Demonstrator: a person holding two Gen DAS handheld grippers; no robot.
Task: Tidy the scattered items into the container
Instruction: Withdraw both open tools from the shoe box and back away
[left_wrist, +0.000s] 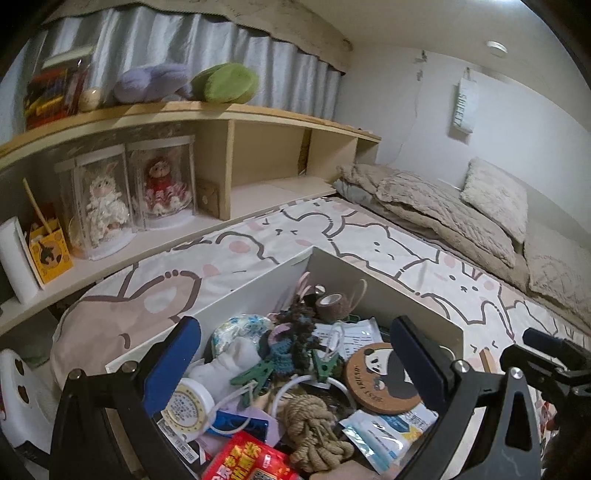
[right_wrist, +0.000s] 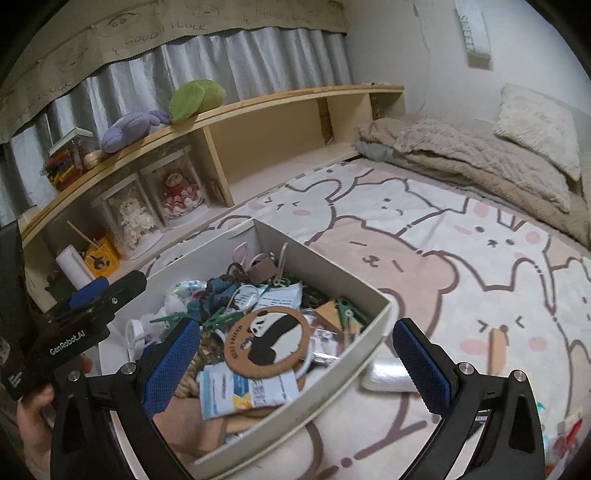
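Observation:
A white cardboard box (left_wrist: 388, 280) (right_wrist: 373, 332) sits on the bed, filled with small items: a round panda coaster (left_wrist: 380, 376) (right_wrist: 267, 339), green clothes pegs (left_wrist: 255, 376), a rope knot (left_wrist: 314, 432), a tape roll (left_wrist: 188, 406), sachets. My left gripper (left_wrist: 291, 365) is open and empty above the box. My right gripper (right_wrist: 295, 365) is open and empty over the box's near right wall. Outside the box, on the sheet to its right, lie a white wrapped packet (right_wrist: 388, 376) and a wooden stick (right_wrist: 496, 349).
The bed has a cartoon animal sheet (right_wrist: 461, 258), with beige blankets and pillows (right_wrist: 480, 155) at the far end. A wooden shelf unit (left_wrist: 258, 155) runs along the left with doll cases and plush toys. Small colourful items (right_wrist: 565, 435) lie at the right edge.

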